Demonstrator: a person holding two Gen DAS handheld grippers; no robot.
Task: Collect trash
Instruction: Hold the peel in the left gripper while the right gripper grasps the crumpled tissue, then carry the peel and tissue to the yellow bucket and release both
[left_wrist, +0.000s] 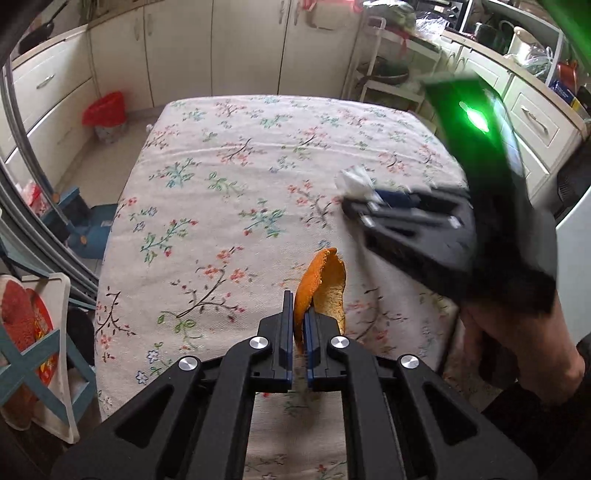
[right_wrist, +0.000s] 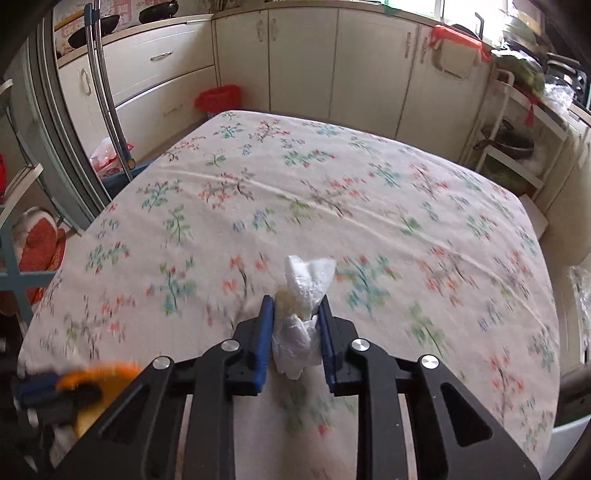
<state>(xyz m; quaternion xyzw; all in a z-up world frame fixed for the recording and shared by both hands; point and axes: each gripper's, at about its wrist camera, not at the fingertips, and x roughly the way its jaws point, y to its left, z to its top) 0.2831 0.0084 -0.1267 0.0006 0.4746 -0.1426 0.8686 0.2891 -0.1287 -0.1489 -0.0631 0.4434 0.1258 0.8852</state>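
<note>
My left gripper (left_wrist: 298, 301) is shut on a curled orange peel (left_wrist: 325, 284) and holds it above the near part of the table with the floral cloth (left_wrist: 229, 177). My right gripper (right_wrist: 295, 306) is shut on a crumpled white tissue (right_wrist: 303, 295) above the same table (right_wrist: 332, 192). In the left wrist view the right gripper (left_wrist: 354, 205) shows blurred at the right, with the tissue (left_wrist: 354, 181) at its tip. In the right wrist view the left gripper and the peel (right_wrist: 99, 373) show blurred at the lower left.
A small bin with a red bag (left_wrist: 105, 116) stands on the floor beyond the table's far left corner, also in the right wrist view (right_wrist: 218, 98). Cream cabinets (left_wrist: 221, 44) line the back wall. A white rack (right_wrist: 513, 147) stands at the right. A chair with a cushion (left_wrist: 33, 332) is at the left.
</note>
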